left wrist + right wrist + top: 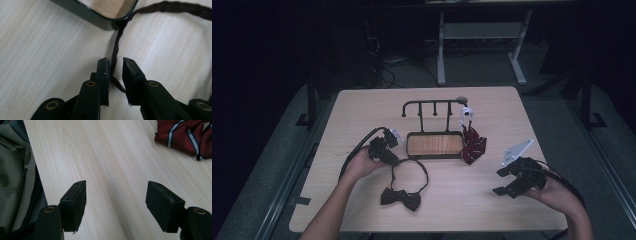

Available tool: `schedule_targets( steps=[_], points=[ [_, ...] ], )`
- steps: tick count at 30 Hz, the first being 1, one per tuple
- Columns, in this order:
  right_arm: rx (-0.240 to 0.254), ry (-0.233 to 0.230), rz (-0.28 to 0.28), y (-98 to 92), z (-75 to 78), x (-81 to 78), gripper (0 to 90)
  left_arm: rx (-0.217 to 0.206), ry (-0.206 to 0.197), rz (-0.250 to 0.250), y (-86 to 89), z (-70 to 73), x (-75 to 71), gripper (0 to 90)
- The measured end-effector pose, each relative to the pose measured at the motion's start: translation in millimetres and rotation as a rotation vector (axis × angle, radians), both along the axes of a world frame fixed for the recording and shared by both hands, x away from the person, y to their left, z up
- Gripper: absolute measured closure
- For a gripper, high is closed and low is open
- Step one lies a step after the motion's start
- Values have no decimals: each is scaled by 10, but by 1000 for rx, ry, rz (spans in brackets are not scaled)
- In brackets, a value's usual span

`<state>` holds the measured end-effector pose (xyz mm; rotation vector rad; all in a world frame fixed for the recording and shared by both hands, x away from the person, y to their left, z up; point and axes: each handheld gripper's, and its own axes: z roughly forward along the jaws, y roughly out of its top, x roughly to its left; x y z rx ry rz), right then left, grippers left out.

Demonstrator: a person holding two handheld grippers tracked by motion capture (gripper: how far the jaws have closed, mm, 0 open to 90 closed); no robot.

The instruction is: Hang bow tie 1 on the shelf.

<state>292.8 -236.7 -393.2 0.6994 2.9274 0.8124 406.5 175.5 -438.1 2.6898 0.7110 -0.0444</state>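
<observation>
1. At the left of the high view, the left gripper (393,159) sits low on the table (362,105), right at the near-left corner of the stand's tray.
2. In the left gripper view its jaws are narrowed around the dark neck strap (117,47) of the bow tie, with a small gap showing on each side; the strap lies between the pads (106,72) but is not yet pinched. Whether the left pad brushes it cannot be told.
3. The strap runs up from the jaws and curves tight past the rounded corner of the tray (95,16), which crowds the space just ahead of the jaws.
4. The dark bow tie (400,198) lies on the table near the front edge, its strap looping back toward the tray.
5. Behind it stands the black hook rack (432,107) with its wood-lined tray (435,144).
6. Just right of the tray a red striped tie (473,145) lies bunched, below a small white object (466,113) at the rack's right end.
7. At the far right, the right gripper (504,182) rests over bare table with jaws wide apart and holding nothing, well apart from the bow tie.
</observation>
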Motion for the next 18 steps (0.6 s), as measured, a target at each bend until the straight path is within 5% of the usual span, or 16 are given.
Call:
schedule_targets(
  steps=[7, 13, 18],
  points=[
    [4, -19, 15, -11, 2, 3, 325, -3, 6, -18, -14, -14, -13, 885],
    [6, -19, 21, -2, 4, -2, 325, 10, 10, -37, 2, -3, -16, 892],
    [9, -19, 16, -3, -10, 8, 324, -27, 2, -42, 40, 69, -42, 892]
  ],
)
